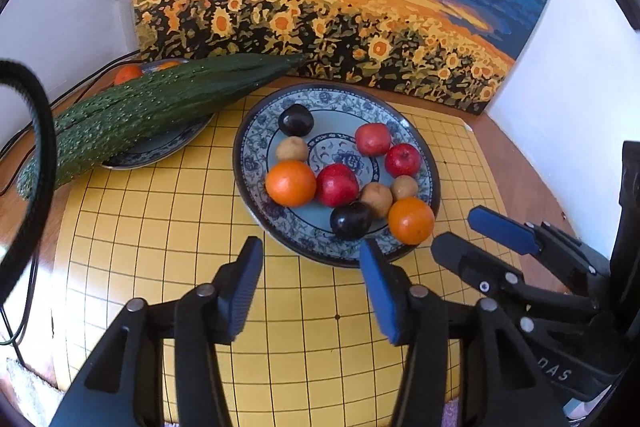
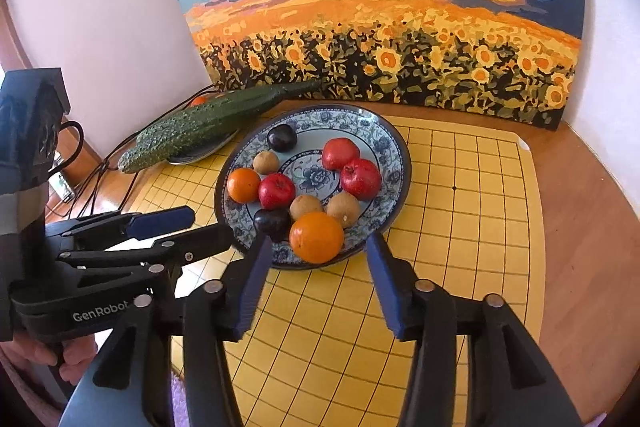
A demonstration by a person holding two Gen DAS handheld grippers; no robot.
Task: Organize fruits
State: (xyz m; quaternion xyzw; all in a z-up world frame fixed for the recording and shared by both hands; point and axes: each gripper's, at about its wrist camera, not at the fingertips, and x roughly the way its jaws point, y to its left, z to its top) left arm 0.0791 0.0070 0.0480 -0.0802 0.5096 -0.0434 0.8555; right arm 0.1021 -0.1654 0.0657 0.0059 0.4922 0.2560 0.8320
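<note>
A blue-patterned plate (image 1: 256,151) (image 2: 394,147) holds several fruits: two oranges (image 1: 291,183) (image 2: 316,237), red apples (image 1: 337,185) (image 2: 360,179), dark plums (image 1: 296,120) (image 2: 282,137) and brown kiwis (image 1: 292,149) (image 2: 343,209). My left gripper (image 1: 310,267) is open and empty just before the plate's near rim; it also shows in the right wrist view (image 2: 200,225). My right gripper (image 2: 316,263) is open and empty, its fingers flanking the near orange; it also shows in the left wrist view (image 1: 460,227).
A long cucumber (image 1: 152,107) (image 2: 208,123) lies across a second plate (image 1: 168,147) at the back left, with an orange (image 1: 128,74) behind it. A yellow grid board (image 1: 160,247) covers the wooden table. A sunflower painting (image 1: 320,7) leans on the wall. Cables (image 1: 24,287) hang left.
</note>
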